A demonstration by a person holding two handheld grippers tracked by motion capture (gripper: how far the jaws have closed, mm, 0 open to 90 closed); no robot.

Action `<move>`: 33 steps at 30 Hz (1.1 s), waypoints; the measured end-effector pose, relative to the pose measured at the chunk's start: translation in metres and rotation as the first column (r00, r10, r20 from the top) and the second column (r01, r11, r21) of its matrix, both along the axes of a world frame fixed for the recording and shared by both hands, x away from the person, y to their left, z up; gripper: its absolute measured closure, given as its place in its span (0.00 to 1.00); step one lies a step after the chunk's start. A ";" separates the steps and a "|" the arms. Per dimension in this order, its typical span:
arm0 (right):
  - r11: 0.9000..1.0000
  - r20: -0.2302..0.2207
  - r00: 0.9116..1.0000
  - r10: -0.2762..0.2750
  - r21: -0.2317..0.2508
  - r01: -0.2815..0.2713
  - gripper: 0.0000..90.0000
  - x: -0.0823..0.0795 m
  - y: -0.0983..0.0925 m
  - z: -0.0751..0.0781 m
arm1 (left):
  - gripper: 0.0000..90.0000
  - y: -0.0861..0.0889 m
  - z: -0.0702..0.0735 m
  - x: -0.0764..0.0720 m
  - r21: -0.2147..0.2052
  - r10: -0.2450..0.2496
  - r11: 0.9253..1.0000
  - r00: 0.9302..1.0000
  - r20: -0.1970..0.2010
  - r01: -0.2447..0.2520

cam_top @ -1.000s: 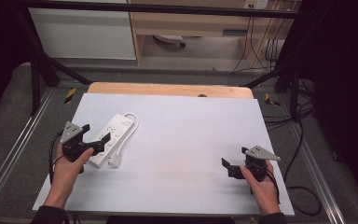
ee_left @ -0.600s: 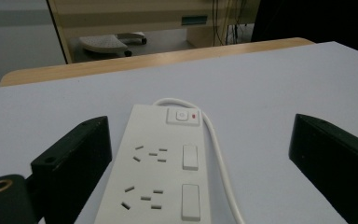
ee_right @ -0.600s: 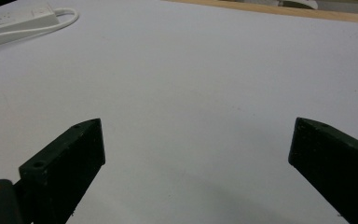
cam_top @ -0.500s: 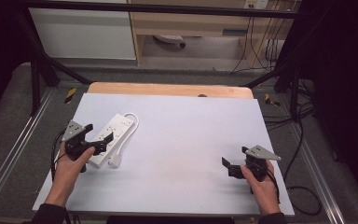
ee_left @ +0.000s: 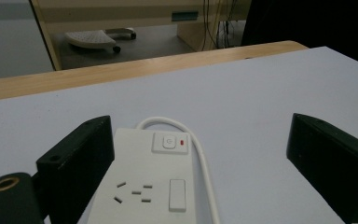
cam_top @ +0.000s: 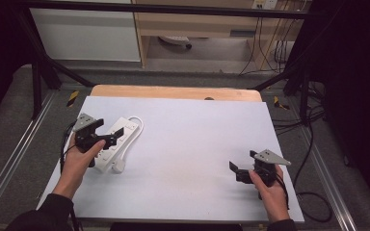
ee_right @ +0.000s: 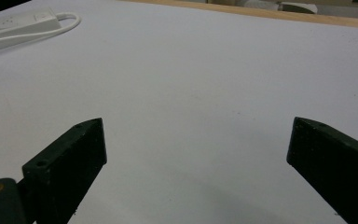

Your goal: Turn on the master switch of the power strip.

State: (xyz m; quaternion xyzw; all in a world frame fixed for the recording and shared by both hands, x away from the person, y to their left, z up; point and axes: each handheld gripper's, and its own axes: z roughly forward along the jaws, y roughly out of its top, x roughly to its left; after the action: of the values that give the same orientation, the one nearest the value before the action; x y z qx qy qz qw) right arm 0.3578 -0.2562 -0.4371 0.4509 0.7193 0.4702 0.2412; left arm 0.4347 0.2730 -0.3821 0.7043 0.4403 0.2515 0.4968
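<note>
A white power strip [cam_top: 120, 137] lies on the left part of the pale table [cam_top: 192, 134]; its cable [cam_top: 138, 126] loops back beside it and ends at a plug [cam_top: 118, 167]. My left gripper [cam_top: 114, 136] hovers over the strip, open. In the left gripper view the strip [ee_left: 147, 186] with its switch and red lamp sits between the wide-apart jaws, close to the left one, and the left gripper [ee_left: 205, 158] holds nothing. My right gripper [cam_top: 237, 171] stands open over bare table at the right front. In the right gripper view the right gripper [ee_right: 198, 163] is empty and the strip [ee_right: 14, 25] lies far off.
A wooden strip [cam_top: 173, 91] edges the table's far side. Beyond it stand a white cabinet [cam_top: 86, 33] and a shelf unit with hanging cables [cam_top: 265, 43]. Metal rails [cam_top: 14, 159] run along both sides, and a black cable [cam_top: 313, 197] lies on the floor at the right.
My left gripper has moved forward along the power strip, away from the person. The right gripper has stayed where it was.
</note>
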 end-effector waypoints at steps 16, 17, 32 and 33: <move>1.000 -0.004 1.000 0.004 0.005 -0.004 0.06 0.000 -0.001 0.001 | 0.09 -0.016 -0.004 0.029 0.075 0.010 0.997 0.999 -0.043 -0.006; 1.000 -0.003 1.000 0.003 0.004 -0.003 0.06 0.000 -0.001 0.001 | 0.09 -0.016 -0.005 0.031 0.078 0.012 0.997 0.999 -0.046 -0.009; 1.000 -0.006 1.000 0.006 0.006 -0.006 0.06 0.000 0.000 0.001 | 0.15 -0.022 -0.008 0.046 0.157 0.021 0.988 0.995 -0.100 -0.005; 1.000 -0.006 1.000 0.006 0.007 -0.006 0.06 0.000 -0.001 0.001 | 0.16 -0.024 -0.009 0.048 0.162 0.021 0.987 0.995 -0.100 -0.004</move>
State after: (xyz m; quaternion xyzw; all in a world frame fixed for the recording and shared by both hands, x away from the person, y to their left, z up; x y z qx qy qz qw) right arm 0.3577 -0.2567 -0.4363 0.4510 0.7198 0.4719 0.2361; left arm 0.4822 0.2495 -0.3906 0.7515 0.4475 0.2535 0.4133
